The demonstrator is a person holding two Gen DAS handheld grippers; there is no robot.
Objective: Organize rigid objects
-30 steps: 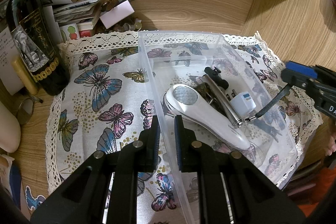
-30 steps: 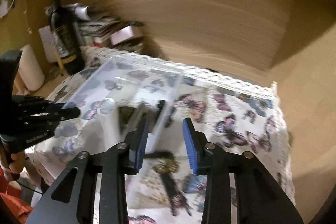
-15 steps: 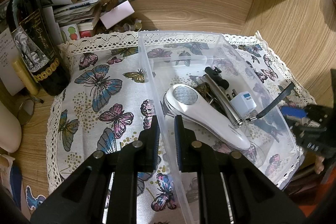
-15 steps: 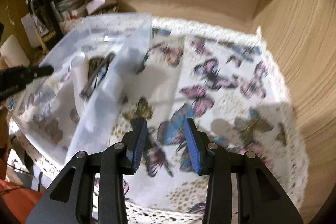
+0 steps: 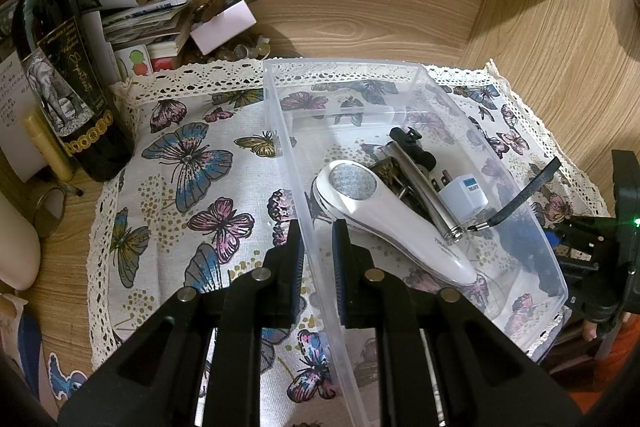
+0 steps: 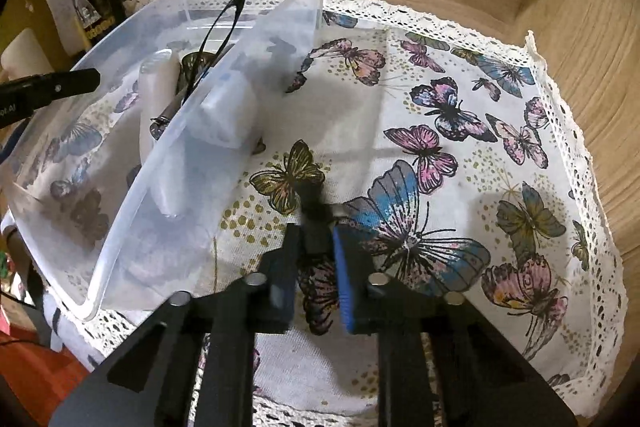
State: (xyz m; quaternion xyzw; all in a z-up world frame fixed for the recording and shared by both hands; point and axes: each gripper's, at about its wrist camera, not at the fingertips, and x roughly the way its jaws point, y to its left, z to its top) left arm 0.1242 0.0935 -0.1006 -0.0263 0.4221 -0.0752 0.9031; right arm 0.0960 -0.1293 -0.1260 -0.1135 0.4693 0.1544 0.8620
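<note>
A clear plastic bin (image 5: 276, 115) stands on the butterfly cloth (image 5: 188, 167). My left gripper (image 5: 318, 247) is shut on the bin's left wall. In the bin lie a white handheld device (image 5: 384, 215), a metal corkscrew (image 5: 424, 187) with a black strap, and a small white plug adapter (image 5: 464, 199). In the right wrist view the bin (image 6: 168, 147) is at left. My right gripper (image 6: 314, 267) sits low over the cloth (image 6: 440, 147) with a small dark object (image 6: 314, 211) between its narrowly parted fingers; contact is unclear.
A dark wine bottle (image 5: 60, 79) stands at the cloth's left edge, with stacked papers and small boxes (image 5: 160, 23) behind it. Wooden walls (image 5: 540, 27) close the back and right. The right gripper's body (image 5: 600, 259) is by the bin's right side.
My right gripper has swung from above the bin down to the cloth right of it, and its fingers have narrowed around a small dark object. My left gripper has kept still on the bin wall.
</note>
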